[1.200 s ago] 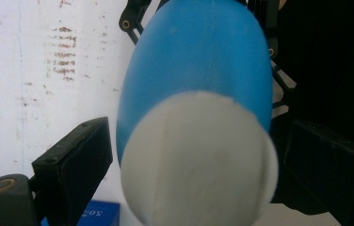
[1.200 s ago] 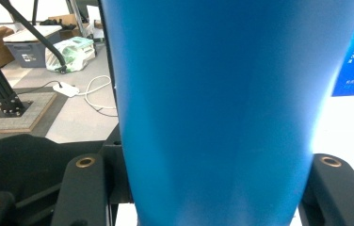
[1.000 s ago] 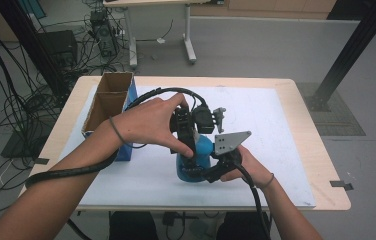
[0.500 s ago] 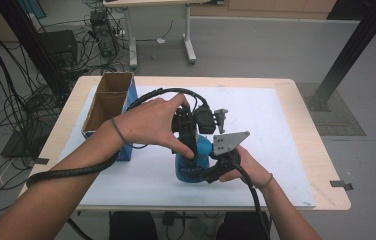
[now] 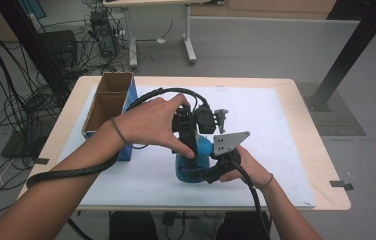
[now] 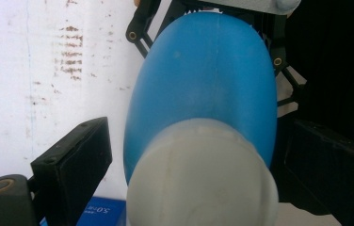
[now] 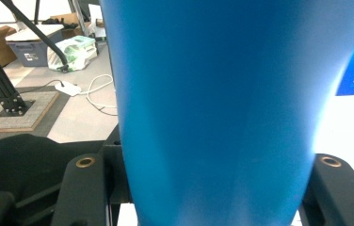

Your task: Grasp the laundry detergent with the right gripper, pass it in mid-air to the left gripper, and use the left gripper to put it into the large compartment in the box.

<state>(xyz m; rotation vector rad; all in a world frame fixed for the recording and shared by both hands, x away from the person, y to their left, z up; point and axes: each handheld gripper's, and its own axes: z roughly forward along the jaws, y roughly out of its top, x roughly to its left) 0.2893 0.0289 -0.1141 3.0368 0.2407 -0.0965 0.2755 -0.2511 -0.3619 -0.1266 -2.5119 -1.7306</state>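
The right gripper is clamped around the lower body of a blue bottle, its jaws pressing both sides in the right gripper view, where the bottle stands between them. The left gripper comes down from above over the bottle's top; in the left gripper view its jaws stand wide on either side of the white cap, the left jaw clearly apart from it, the right one close in shadow, so whether it touches cannot be told. The bottle sits near the front middle of the desk, on a white mat that covers most of the light wooden top.

At the left edge of the mat stands an open cardboard box with blue sides, split into two compartments. A black cable trails from the left gripper along the forearm. Beyond the desk the floor is grey; tangled cables and dark equipment lie at the left, another table's legs stand at the back, and a black frame post rises at the right beside a dark floor mat.

Compared with half a second ago, the hands, both grippers and the bottle sit in nearly the same place; any shift is too slight to tell.
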